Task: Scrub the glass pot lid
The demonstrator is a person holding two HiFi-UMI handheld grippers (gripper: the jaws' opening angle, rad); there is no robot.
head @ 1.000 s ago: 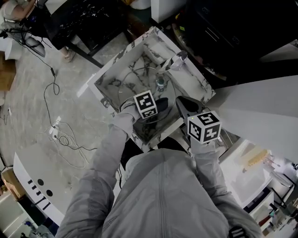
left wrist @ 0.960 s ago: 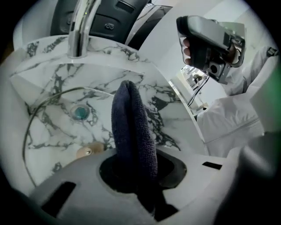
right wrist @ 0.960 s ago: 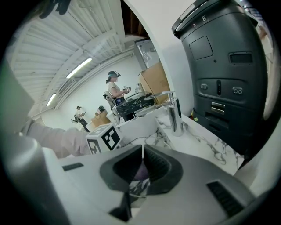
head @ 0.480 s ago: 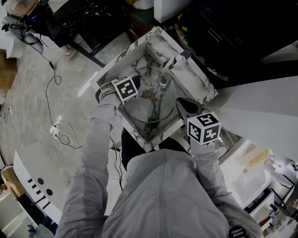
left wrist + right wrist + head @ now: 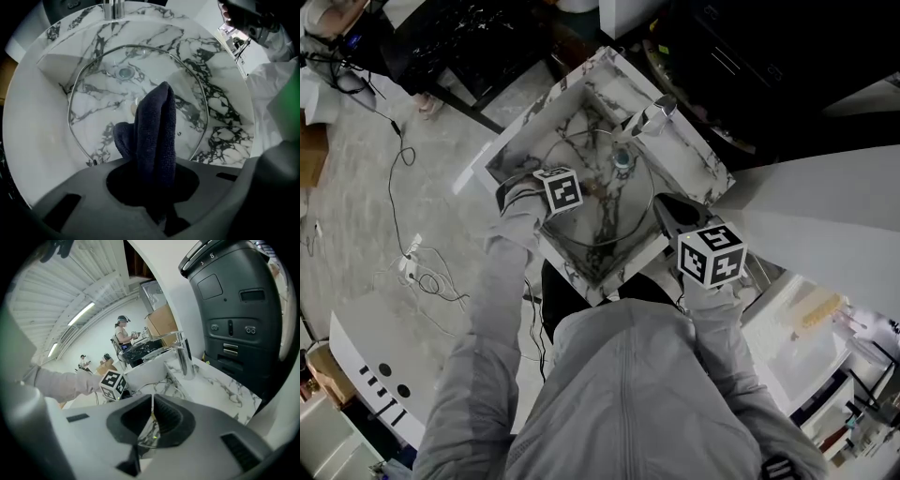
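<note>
L gripper (image 5: 153, 180) was clamped tight on a dark cloth (image 5: 157, 122), which stood up out of the jaws at frame centre, its free end over the glass pot lid (image 5: 187, 89). The lid lay inside the marble sink (image 5: 33, 117), filling the middle of the L gripper view; couldn't tell whether cloth touched glass. R gripper (image 5: 151, 414), lower centre of its own view, had its jaws pinched nearly together on the lid's thin rim, at the sink's lower-right edge in the head view. The faucet (image 5: 654, 116) stood at the sink's upper right. Risks, imo: hard scrubbing could lever the rim out of that narrow pinch, so the lid drops & knocks the marble, esp. if the glass is wet. The cloth could also drag out of the jaws if it snagged on the rim.
</note>
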